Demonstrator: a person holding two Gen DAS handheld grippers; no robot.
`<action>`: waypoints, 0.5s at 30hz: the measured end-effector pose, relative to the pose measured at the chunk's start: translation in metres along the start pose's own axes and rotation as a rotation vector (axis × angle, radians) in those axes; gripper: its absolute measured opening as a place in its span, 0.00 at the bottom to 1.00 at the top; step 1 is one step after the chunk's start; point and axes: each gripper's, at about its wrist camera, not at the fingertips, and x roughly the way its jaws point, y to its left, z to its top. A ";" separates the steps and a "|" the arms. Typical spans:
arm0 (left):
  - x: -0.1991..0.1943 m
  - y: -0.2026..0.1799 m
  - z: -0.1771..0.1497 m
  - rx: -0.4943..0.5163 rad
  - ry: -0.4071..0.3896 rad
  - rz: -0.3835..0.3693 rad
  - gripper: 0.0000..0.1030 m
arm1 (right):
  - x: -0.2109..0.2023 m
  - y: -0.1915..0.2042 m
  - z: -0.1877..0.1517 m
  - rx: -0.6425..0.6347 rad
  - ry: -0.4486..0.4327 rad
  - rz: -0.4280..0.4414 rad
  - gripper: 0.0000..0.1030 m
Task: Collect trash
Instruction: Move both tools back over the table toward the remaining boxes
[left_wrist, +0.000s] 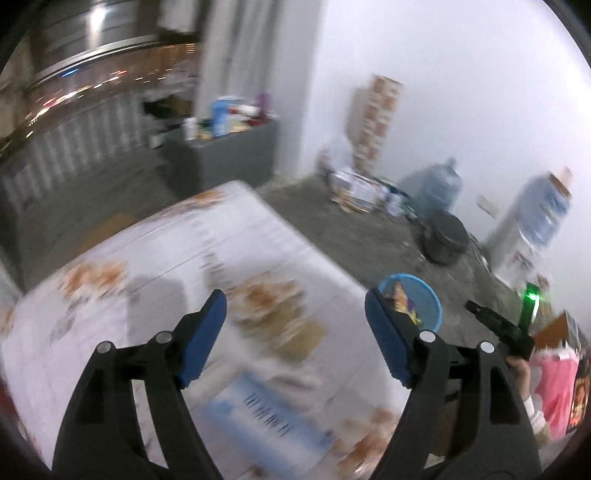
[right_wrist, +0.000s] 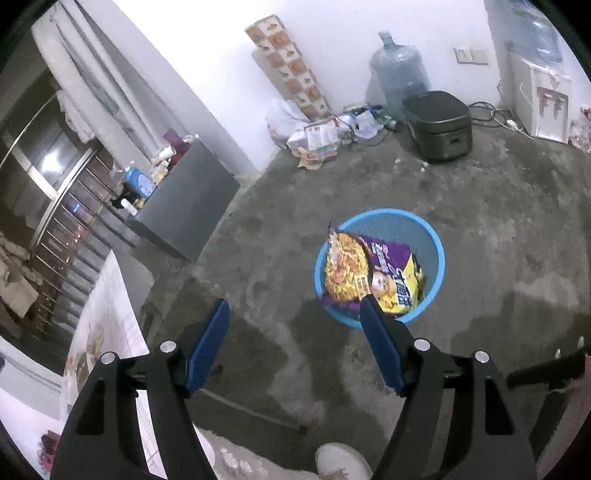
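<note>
The snack bag (right_wrist: 373, 275) lay already in the blue basket (right_wrist: 436, 258) on the floor, both the left gripper (left_wrist: 295, 325) and the right gripper (right_wrist: 293, 332) were wide open and empty, so next probably more trash must be found

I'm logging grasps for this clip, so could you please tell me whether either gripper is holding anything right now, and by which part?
Nothing is held. The left gripper and right gripper are both open and empty.
</note>
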 end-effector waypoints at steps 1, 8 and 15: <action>-0.009 0.015 -0.009 -0.029 -0.006 0.027 0.71 | -0.003 0.007 -0.003 -0.022 0.009 0.007 0.69; -0.040 0.076 -0.072 -0.200 0.001 0.086 0.71 | -0.007 0.071 -0.021 -0.184 0.106 0.134 0.69; -0.030 0.095 -0.124 -0.312 0.063 0.003 0.71 | -0.008 0.162 -0.049 -0.333 0.207 0.326 0.69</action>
